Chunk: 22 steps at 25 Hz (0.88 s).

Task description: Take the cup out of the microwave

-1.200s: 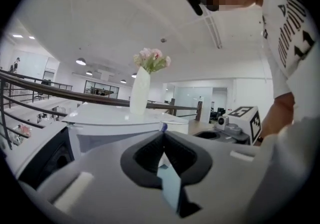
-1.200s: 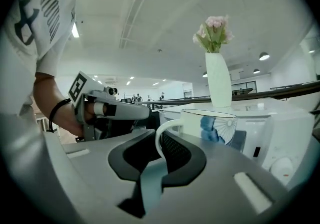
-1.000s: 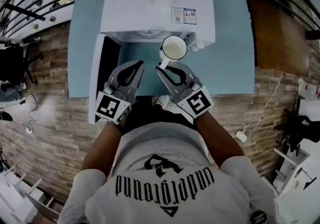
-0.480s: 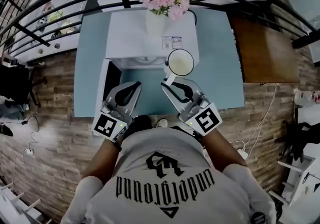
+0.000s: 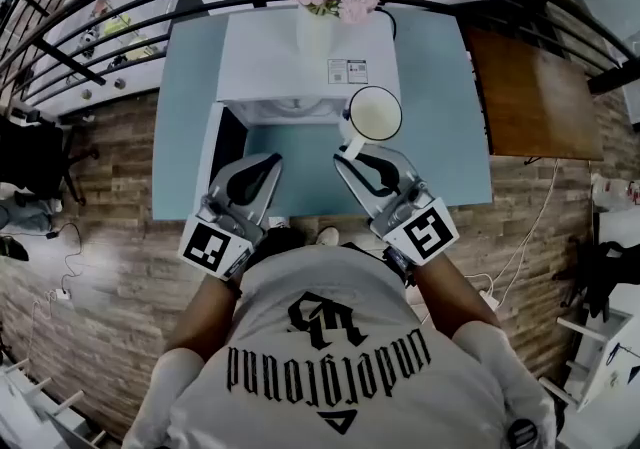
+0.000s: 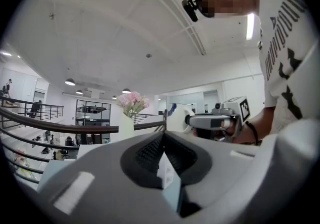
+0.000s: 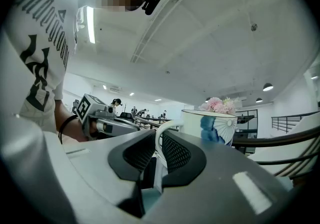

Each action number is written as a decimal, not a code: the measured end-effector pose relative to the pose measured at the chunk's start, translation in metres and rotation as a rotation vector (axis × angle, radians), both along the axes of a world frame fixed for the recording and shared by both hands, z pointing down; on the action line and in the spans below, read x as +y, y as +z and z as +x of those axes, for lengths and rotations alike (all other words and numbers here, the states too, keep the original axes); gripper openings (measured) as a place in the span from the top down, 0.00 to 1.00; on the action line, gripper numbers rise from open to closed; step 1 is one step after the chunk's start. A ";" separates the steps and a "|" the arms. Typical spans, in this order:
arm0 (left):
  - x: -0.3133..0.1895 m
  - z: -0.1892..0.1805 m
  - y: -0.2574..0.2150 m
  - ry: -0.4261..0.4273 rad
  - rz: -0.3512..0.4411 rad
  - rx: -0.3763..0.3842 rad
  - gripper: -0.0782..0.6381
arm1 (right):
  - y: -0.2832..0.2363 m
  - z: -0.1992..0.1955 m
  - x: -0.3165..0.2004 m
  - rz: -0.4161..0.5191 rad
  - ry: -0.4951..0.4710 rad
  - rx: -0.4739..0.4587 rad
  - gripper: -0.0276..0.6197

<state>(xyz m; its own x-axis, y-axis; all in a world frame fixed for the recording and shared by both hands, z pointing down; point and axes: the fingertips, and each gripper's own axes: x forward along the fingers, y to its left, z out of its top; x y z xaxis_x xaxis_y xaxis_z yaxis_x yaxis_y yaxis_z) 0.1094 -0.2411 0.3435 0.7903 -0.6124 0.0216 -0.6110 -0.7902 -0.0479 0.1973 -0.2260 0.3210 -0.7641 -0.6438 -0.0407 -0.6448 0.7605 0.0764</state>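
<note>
The white cup (image 5: 373, 114) with a blue pattern (image 7: 210, 125) hangs in the air in front of the white microwave (image 5: 300, 57). My right gripper (image 5: 348, 149) is shut on its handle (image 7: 159, 140), and the cup stays upright. The microwave's door (image 5: 213, 162) hangs open at the left. My left gripper (image 5: 268, 159) is level beside the right one, shut, with nothing between its jaws. In the left gripper view, the right gripper (image 6: 212, 120) and the cup (image 6: 177, 117) show at the right.
A white vase of pink flowers (image 5: 320, 7) stands on top of the microwave. The microwave sits on a light blue table (image 5: 450, 137). A brown wooden table (image 5: 540, 87) is at the right. A dark railing (image 5: 120, 7) curves behind.
Both grippers have risen together, and the cup has gone up with the right one. Its rim now sits level with the microwave's top. Neither grip has changed.
</note>
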 end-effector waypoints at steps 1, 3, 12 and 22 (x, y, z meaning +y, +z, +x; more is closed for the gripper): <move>0.003 -0.002 -0.001 0.006 0.003 -0.005 0.82 | 0.000 0.000 0.003 0.002 0.002 0.003 0.89; 0.009 -0.007 -0.003 0.018 0.007 -0.011 0.82 | -0.001 -0.001 0.008 0.002 0.008 0.006 0.89; 0.037 -0.045 -0.010 0.074 -0.020 -0.013 0.82 | -0.010 -0.025 0.038 0.016 0.074 0.024 0.89; 0.094 -0.130 -0.015 0.146 0.007 0.010 0.82 | -0.016 -0.097 0.089 0.033 0.182 -0.008 0.89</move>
